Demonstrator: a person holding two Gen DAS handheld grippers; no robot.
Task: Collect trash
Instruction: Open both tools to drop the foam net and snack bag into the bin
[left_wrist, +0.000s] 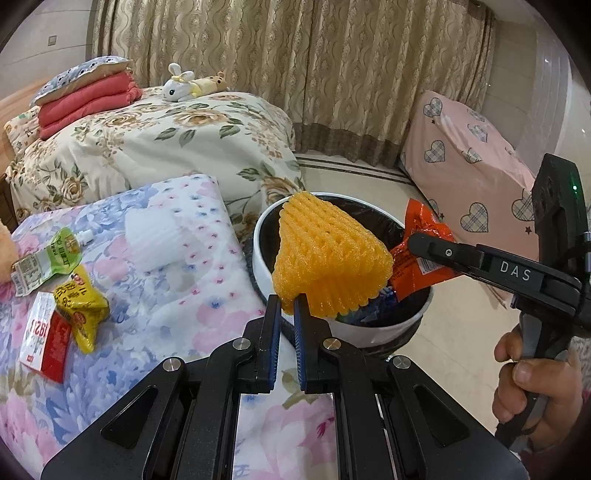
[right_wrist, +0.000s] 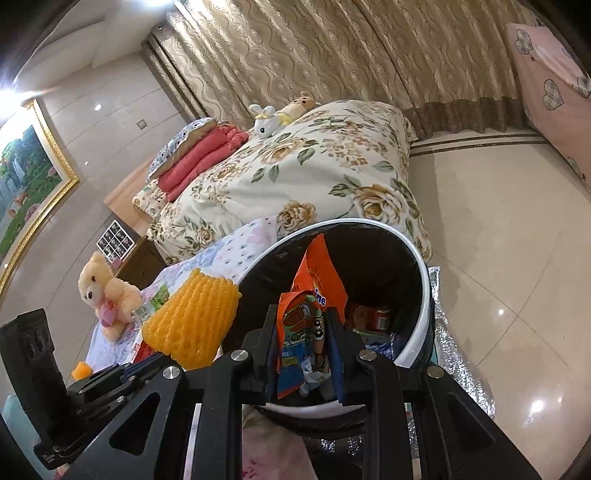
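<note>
1. Closest in, the left gripper (left_wrist: 288, 306) is clamped tight on the bottom edge of an orange foam fruit net (left_wrist: 328, 254), jaws squeezed almost together on that thin lip. The net hangs over the near rim of the white trash bin (left_wrist: 258, 258).
2. That foam looks feather-light and squashy; I'd say a pinch on one edge is plenty, since it just springs and won't slip.
3. Beside it, the right gripper (right_wrist: 304, 334) is closed on an orange snack wrapper (right_wrist: 303, 328), holding it by its lower half right above the bin's mouth. Crinkly film, slick, best gripped across a flat stretch.
4. Inside the black-lined bin, more wrappers already lie at the bottom.
5. Further left on the floral blanket (left_wrist: 207, 295): a yellow star-shaped packet (left_wrist: 81, 302), a green pouch (left_wrist: 51, 258), a red-and-white packet (left_wrist: 44, 336), and a white foam sleeve (left_wrist: 155, 236), all uncollected.
6. Beyond, a rose-print duvet (left_wrist: 166, 144) and beige curtains (left_wrist: 314, 74).
</note>
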